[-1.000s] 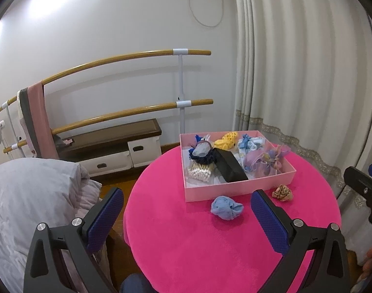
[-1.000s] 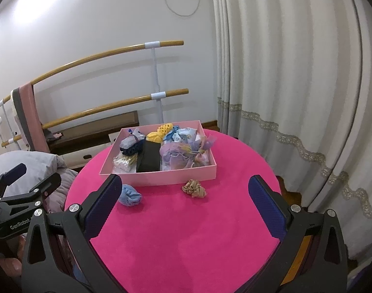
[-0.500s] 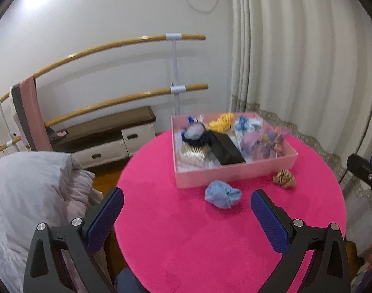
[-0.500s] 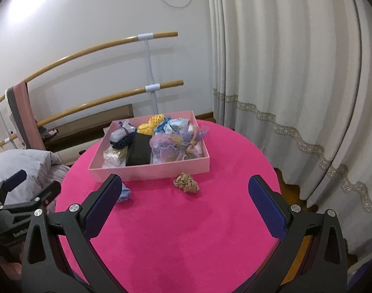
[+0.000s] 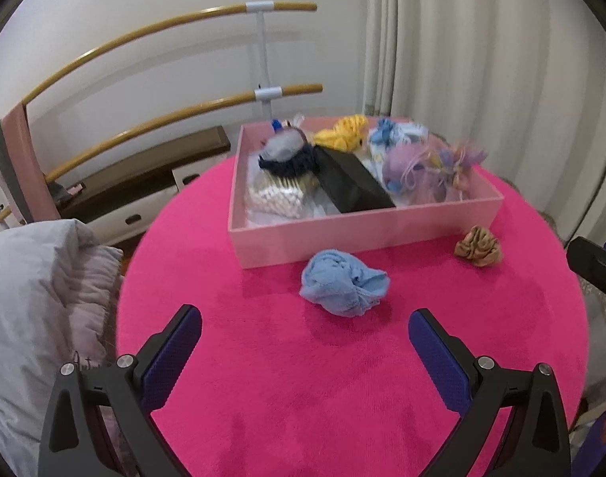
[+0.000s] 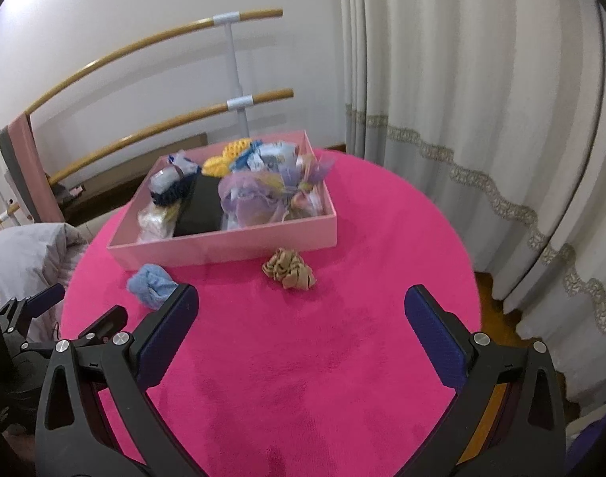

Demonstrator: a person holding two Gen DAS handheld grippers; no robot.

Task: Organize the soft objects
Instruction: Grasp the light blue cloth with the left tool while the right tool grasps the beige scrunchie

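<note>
While box (image 5: 354, 234) sits full: two scrunchies (image 5: 343, 286) outside.

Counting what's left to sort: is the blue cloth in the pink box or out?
Out. The blue cloth lies bunched on the pink tabletop, just outside the pink box near its front wall.

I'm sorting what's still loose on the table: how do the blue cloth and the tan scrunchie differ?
The blue cloth is a smooth wadded bundle; the tan scrunchie is tightly ruffled. The cloth looks larger. The cloth lies before the pink box's left half, the scrunchie near its right corner. Both sit outside the box on the pink table, ungripped.
</note>
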